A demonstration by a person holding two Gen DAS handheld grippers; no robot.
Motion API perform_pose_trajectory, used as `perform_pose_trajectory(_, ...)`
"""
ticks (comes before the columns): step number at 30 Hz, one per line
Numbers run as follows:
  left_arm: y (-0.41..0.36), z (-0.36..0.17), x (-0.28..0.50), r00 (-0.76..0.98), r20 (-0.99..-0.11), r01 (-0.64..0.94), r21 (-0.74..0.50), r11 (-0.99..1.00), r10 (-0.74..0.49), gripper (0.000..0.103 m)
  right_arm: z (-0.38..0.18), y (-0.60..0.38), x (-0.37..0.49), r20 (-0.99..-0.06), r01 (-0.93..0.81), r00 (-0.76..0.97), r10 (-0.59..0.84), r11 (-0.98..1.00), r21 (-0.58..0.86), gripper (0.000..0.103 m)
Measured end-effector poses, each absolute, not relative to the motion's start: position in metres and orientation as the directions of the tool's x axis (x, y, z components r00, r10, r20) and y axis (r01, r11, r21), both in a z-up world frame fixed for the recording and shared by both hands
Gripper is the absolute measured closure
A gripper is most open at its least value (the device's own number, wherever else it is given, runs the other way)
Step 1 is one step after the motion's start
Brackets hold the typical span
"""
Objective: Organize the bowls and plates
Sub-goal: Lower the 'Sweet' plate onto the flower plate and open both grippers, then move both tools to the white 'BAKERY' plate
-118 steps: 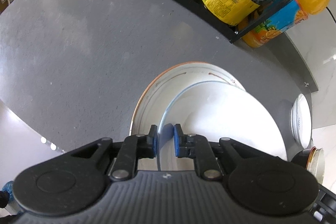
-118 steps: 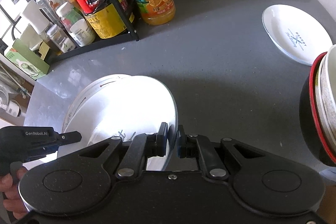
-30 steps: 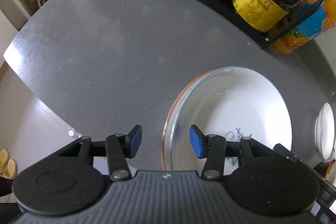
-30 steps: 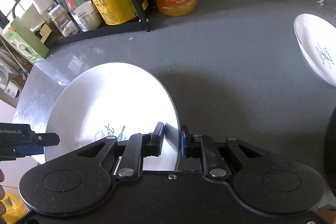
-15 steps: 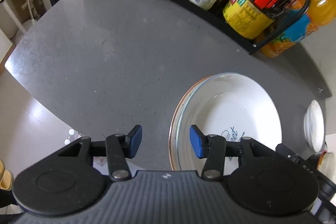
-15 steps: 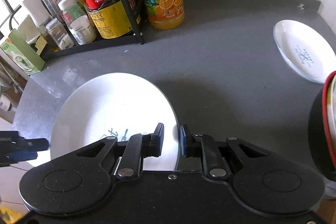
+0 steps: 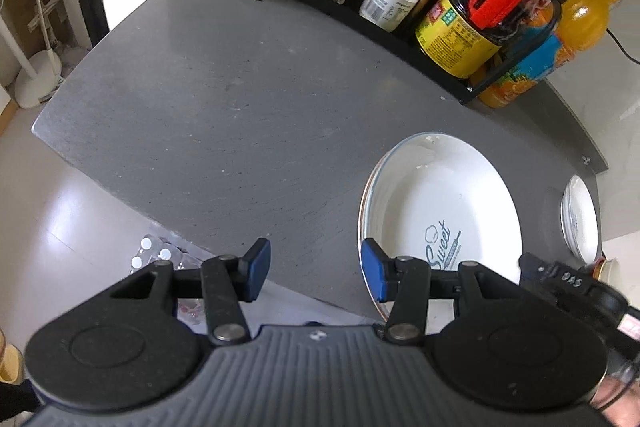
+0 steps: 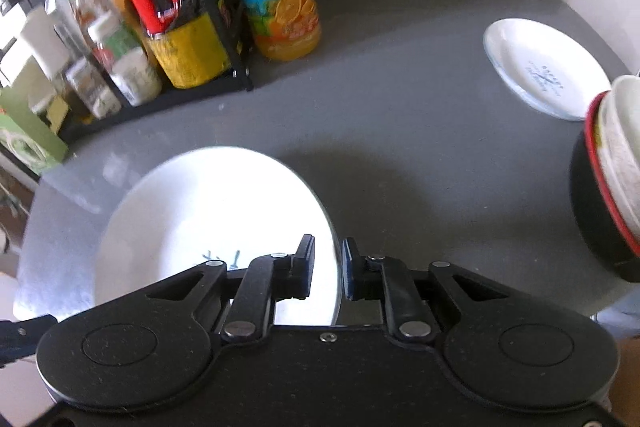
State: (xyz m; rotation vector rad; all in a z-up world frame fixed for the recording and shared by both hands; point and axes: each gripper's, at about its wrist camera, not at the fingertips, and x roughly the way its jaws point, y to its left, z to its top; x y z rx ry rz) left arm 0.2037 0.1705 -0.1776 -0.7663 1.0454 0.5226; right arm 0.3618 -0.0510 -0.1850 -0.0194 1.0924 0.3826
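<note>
Left gripper point(image 7: 314, 269), its blue-padded jaws spread wide and empty, hangs over the near edge of the dark grey stone table point(image 7: 224, 115), just left of the large white plate printed "Sweet" point(image 7: 444, 215), which lies flat on the table. Right gripper point(image 8: 328, 269), jaws parted by a narrow gap, straddles that plate's near right rim without clamping it. Further right, a small white plate point(image 8: 544, 73) lies well apart, beside a black red-rimmed bowl holding white bowls point(image 8: 604, 187).
</note>
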Motion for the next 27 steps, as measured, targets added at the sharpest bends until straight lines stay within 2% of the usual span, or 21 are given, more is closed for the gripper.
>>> perform_pose_trajectory(4,0.166,-0.168,0.21,0.434,-0.9,-0.695,-0.308,0.65,0.037,0.054,-0.171,-0.063,0.356,-0.853,-0.308,0.409,0.324,0.929,0.205,0.071)
perform_pose_trajectory(7,0.159,-0.16,0.222,0.449,-0.892,-0.683,-0.308,0.662,0.048,0.047,-0.159,-0.073,0.356,-0.838,-0.308,0.427,0.34,0.926,0.219,0.059)
perform_pose_trajectory(11,0.145,-0.153,0.25,0.459,-0.887,-0.669,-0.303,0.678,0.057,0.04,-0.144,-0.09,0.364,-0.821,-0.321,0.435,0.37,0.916,0.243,0.055)
perform_pose_trajectory(16,0.116,-0.14,0.286,0.478,-0.877,-0.644,-0.312,0.698,0.049,0.037,-0.126,-0.119,0.382,-0.803,-0.328,0.45,0.389,0.909,0.256,0.05)
perform_pose_trajectory(20,0.092,-0.131,0.316,0.493,-0.869,-0.615,-0.317,0.722,0.038,0.036,-0.115,-0.145,0.397,-0.79,-0.323,0.469,0.396,0.909,0.264,0.04)
perform_pose_trajectory(27,0.049,-0.129,0.366,0.497,-0.868,-0.578,-0.329,0.747,0.003,0.035,-0.109,-0.193,0.441,-0.782,-0.27,0.489,0.385,0.92,0.284,0.04)
